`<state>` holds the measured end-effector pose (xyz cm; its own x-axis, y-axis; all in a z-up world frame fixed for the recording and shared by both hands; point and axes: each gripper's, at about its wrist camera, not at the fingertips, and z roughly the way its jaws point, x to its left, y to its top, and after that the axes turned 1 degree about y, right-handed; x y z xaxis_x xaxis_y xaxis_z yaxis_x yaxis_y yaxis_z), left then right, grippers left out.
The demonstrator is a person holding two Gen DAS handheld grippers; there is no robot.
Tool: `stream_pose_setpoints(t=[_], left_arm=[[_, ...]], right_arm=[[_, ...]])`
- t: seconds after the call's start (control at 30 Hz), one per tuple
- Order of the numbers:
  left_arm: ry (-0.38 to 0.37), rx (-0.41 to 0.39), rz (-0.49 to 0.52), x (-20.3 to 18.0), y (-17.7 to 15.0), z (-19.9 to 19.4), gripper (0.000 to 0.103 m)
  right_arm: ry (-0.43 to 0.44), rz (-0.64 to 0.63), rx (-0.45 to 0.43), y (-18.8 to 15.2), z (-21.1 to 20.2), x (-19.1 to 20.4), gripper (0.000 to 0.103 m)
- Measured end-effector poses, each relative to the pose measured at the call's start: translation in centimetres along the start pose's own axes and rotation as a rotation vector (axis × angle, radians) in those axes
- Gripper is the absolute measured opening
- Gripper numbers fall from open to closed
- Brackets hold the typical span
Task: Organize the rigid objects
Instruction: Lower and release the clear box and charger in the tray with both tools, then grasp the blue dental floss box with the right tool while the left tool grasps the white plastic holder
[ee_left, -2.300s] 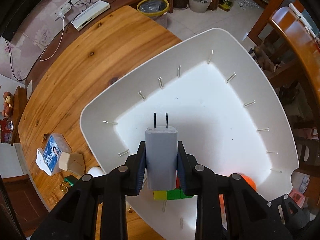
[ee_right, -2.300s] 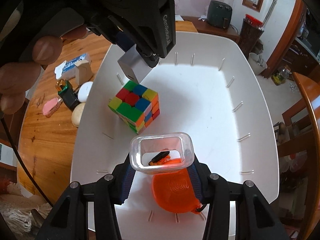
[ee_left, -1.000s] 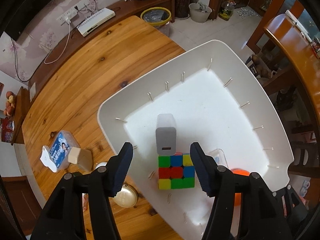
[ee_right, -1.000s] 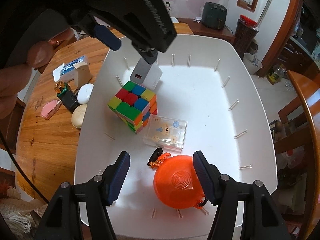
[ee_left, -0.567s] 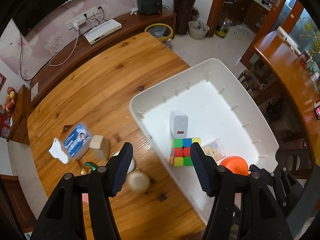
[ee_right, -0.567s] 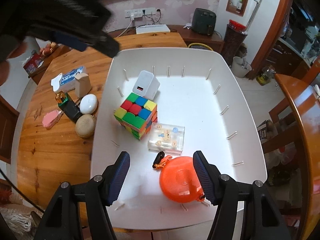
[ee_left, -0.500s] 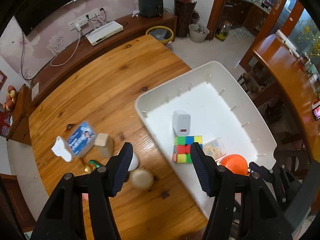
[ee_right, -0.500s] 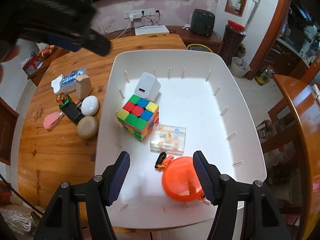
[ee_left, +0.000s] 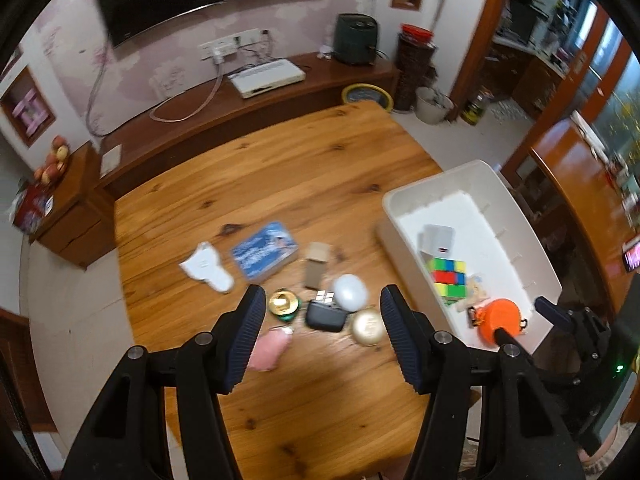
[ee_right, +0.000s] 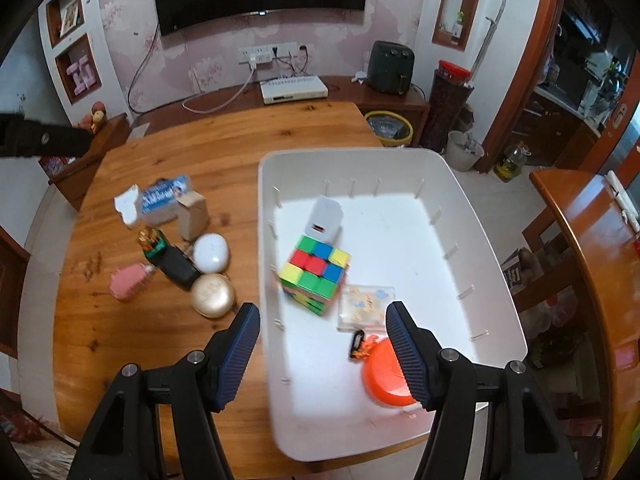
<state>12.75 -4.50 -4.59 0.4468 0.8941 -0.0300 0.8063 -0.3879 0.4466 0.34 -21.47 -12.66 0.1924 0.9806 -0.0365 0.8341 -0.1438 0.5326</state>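
A white bin [ee_right: 486,248] on the wooden table holds a grey charger [ee_right: 324,220], a colour cube [ee_right: 314,274], a clear box [ee_right: 366,306] and an orange disc [ee_right: 386,376]. Loose on the table left of it lie a gold round case [ee_right: 212,295], a white oval case [ee_right: 211,253], a black case [ee_right: 178,268], a pink piece [ee_right: 128,282], a small carton [ee_right: 193,210] and a blue pack [ee_right: 162,197]. My left gripper [ee_left: 322,338] is open and empty, high above the loose items [ee_left: 334,314]. My right gripper [ee_right: 322,354] is open and empty above the bin's near left rim.
The bin also shows in the left wrist view [ee_left: 400,208], at the table's right edge. A white tissue piece [ee_left: 206,266] lies by the blue pack [ee_left: 264,250]. A sideboard with a white router [ee_right: 294,89] stands behind the table. Wooden chairs [ee_right: 588,248] stand to the right.
Both grippers let go of their loads, the charger and the clear box, which now lie in the bin. Both then rose and drew back; the left one swung over the loose items.
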Motion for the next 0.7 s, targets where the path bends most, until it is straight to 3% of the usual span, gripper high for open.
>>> stream_pose_setpoints(t=[0.3,0.7], left_arm=[[0.037,-0.004,-0.112,8.1,-0.9,-0.4,0.064],[0.061,0.036,-0.116,14.2,-1.7,1.8,0.064]], right_arm=[[0.038,-0.019,-0.026,1.4,-0.9,5.2,0.066],[0.084,-0.022,-0.005,1.2,0.8,12.9,0.066]])
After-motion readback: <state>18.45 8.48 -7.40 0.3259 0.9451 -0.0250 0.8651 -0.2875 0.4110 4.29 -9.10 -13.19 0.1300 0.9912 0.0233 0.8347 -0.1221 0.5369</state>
